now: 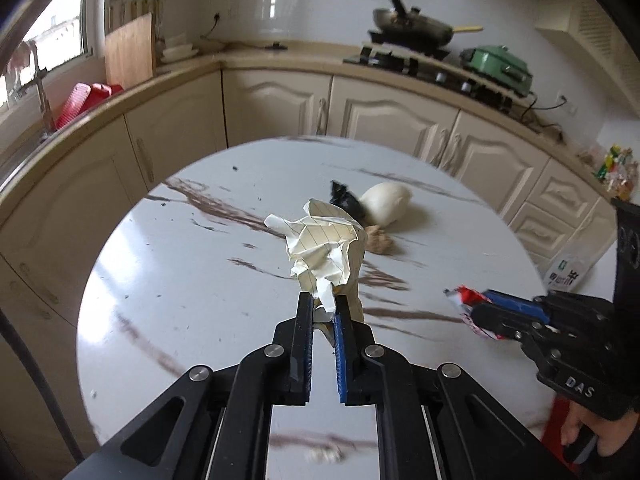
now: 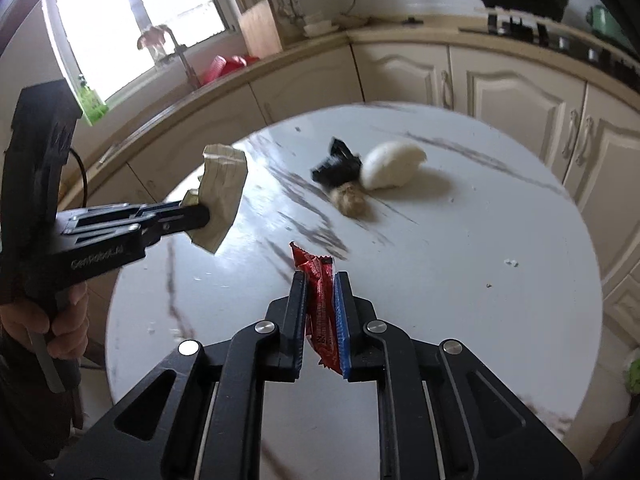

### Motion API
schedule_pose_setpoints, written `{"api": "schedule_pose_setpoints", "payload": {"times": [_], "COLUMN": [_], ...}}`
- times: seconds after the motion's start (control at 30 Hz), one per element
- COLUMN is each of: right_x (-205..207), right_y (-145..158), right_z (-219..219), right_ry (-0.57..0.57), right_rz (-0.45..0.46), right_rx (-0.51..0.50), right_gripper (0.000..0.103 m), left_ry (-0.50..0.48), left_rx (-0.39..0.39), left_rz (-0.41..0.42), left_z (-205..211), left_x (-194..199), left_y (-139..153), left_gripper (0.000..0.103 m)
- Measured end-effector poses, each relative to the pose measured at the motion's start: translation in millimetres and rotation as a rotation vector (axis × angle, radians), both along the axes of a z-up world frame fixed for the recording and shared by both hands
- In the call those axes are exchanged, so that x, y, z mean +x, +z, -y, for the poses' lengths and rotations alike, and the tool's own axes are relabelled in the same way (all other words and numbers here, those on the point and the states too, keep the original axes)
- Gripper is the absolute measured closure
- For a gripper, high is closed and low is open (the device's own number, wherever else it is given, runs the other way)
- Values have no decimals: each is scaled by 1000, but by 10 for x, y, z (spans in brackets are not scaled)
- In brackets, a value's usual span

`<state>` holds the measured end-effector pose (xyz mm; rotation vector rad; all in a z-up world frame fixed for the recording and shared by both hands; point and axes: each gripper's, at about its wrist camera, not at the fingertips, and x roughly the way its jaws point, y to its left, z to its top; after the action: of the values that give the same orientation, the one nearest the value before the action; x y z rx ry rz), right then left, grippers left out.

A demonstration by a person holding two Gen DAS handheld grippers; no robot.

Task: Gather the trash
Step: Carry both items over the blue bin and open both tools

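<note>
The left hand-held gripper (image 1: 323,308) is pinching a crumpled sheet of lined paper (image 1: 326,246) between its two fingers, and the paper is standing up and away from the fingertips, lifted above the surface (image 1: 168,280). The right hand-held gripper (image 2: 320,292) is pinching a red snack wrapper (image 2: 318,300); the long axis of the wrapper is running along the fingers, with its torn end pointing to the far side. Both pieces are hanging clear of the round marble-patterned surface, as far as I can judge.

Farther out, three pieces are lying close together near the far middle of the surface: a white crumpled ball (image 2: 394,170), a black scrap (image 2: 338,168) touching its left side, and a brownish clump (image 2: 352,198) just in front of the black one. This group is lying ahead of both grippers, slightly to the right of the left one and almost straight ahead of the right one. Which gripper is nearer, I cannot tell surely. Probably both must first release their load somewhere, but no bin is showing in either view.

The right wrist view is showing the three pieces apart from each other, while in the left wrist view the held paper is partly covering them. The left wrist view is showing a printed white bag (image 1: 570,268) past the right edge.
</note>
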<state>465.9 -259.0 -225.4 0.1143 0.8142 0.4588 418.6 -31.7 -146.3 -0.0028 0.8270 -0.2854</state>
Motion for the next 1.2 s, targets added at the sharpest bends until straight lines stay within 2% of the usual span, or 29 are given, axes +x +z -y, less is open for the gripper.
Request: {"api": "schedule_pose_setpoints", "payload": {"times": [0.27, 0.37, 0.5, 0.67, 0.87, 1.13, 1.2], "right_x": [-527, -743, -1056, -1455, -1834, -1986, -1955], "right_y": [364, 440, 498, 476, 138, -662, -895], "right_z": [141, 315, 681, 1387, 2262, 3173, 3371], "right_ry": [-12, -35, -91, -208, -356, -507, -536], "right_rz": [76, 94, 110, 108, 50, -59, -82], "right_rx": [20, 22, 23, 20, 37, 86, 114], "right_gripper": [90, 90, 90, 90, 90, 89, 84], "left_ry": [-77, -116, -191, -300, -434, -545, -553], "left_rx": [11, 8, 22, 25, 43, 112, 135], "left_rz": [105, 112, 117, 98, 36, -80, -105], "left_z": [329, 540, 945, 1628, 2516, 3502, 3730], "left_x": [-802, -1077, -1336, -1465, -1491, -1192, -1032], "left_y": [341, 407, 502, 474, 246, -320, -469], "left_gripper": [97, 97, 97, 97, 97, 97, 97]}}
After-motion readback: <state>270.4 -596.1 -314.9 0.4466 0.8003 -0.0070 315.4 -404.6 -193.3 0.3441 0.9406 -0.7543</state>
